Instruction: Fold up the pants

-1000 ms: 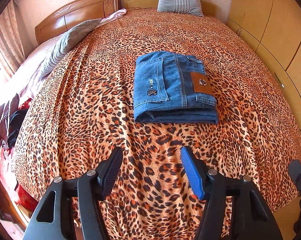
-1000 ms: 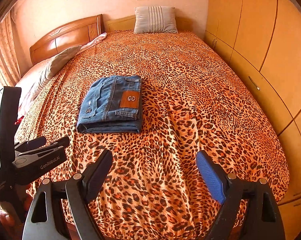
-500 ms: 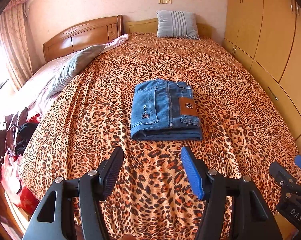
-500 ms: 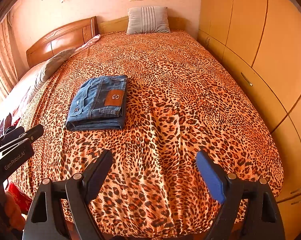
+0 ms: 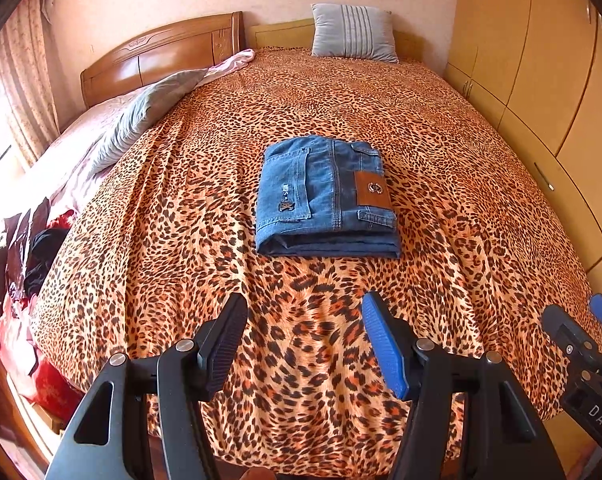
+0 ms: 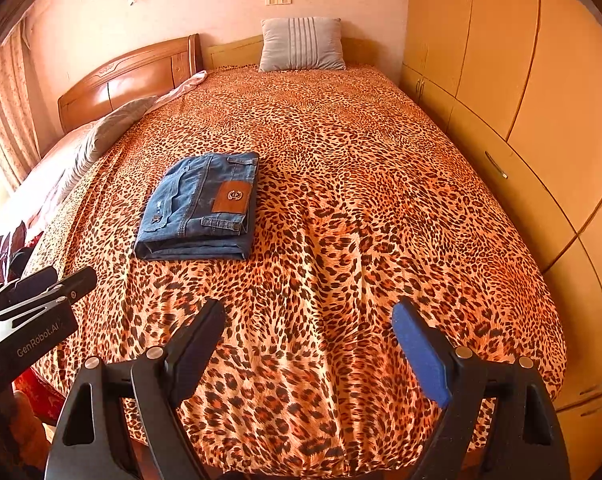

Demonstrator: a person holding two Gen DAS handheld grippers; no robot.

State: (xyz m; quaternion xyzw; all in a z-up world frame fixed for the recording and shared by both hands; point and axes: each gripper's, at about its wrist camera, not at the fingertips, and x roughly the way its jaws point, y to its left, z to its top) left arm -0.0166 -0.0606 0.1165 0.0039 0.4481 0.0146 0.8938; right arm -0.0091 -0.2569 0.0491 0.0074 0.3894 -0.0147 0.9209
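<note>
Now your left tool (image 5: pixel 303 340) and right tool (image 6: pixel 309 348) both gape wide and empty above the near edge of the bed (image 5: pixel 441 168); the folded pants (image 5: pixel 327 200) lie mid-bed, well apart from both.

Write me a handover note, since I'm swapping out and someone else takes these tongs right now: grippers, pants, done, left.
Left tongs: open, empty, held above the near edge of the bed.
Right tongs: open, empty, also near the bed's near edge, to the right of the left ones.
Jeans: a compact folded stack on the leopard bedspread, mid-bed, leather patch up, neither tongs touching them.
Done: folding looks finished.
Left: apparently nothing; tidy the stack's edges if wanted.
</note>
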